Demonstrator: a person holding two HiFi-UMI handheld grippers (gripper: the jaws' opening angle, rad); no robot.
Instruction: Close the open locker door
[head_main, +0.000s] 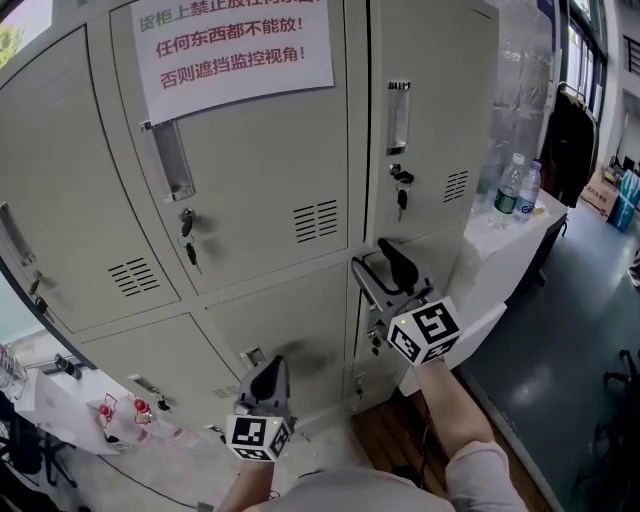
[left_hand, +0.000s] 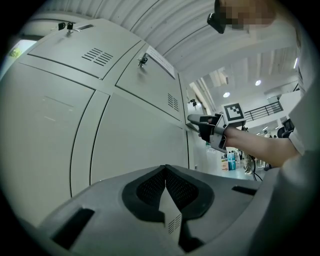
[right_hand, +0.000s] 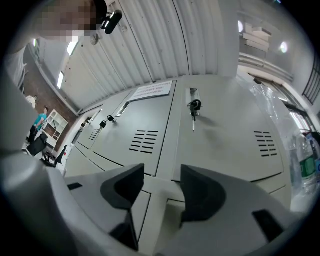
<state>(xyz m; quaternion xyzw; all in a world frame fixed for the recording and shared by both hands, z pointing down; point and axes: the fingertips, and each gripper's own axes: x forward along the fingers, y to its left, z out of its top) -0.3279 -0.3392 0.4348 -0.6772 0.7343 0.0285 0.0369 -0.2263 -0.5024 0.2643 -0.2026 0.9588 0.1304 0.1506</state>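
Note:
A bank of grey lockers (head_main: 250, 190) fills the head view, with a paper notice (head_main: 235, 45) taped near the top. Every door I can see lies flush; none stands visibly ajar. My right gripper (head_main: 383, 262) is open and empty, its tips at the top edge of the lower right door (head_main: 440, 250). In the right gripper view the jaws (right_hand: 162, 182) straddle the seam below the keyed upper right door (right_hand: 225, 135). My left gripper (head_main: 268, 372) is shut on nothing, low in front of the lower middle door (head_main: 290, 320). The left gripper view shows its jaws (left_hand: 166, 172) meeting and the right gripper (left_hand: 205, 125) against the locker front.
A white table (head_main: 530, 225) with two water bottles (head_main: 518, 185) stands just right of the lockers. A dark jacket (head_main: 568, 130) hangs behind it. A small table (head_main: 70, 395) with red items sits at lower left. Keys (head_main: 188, 245) hang from the door locks.

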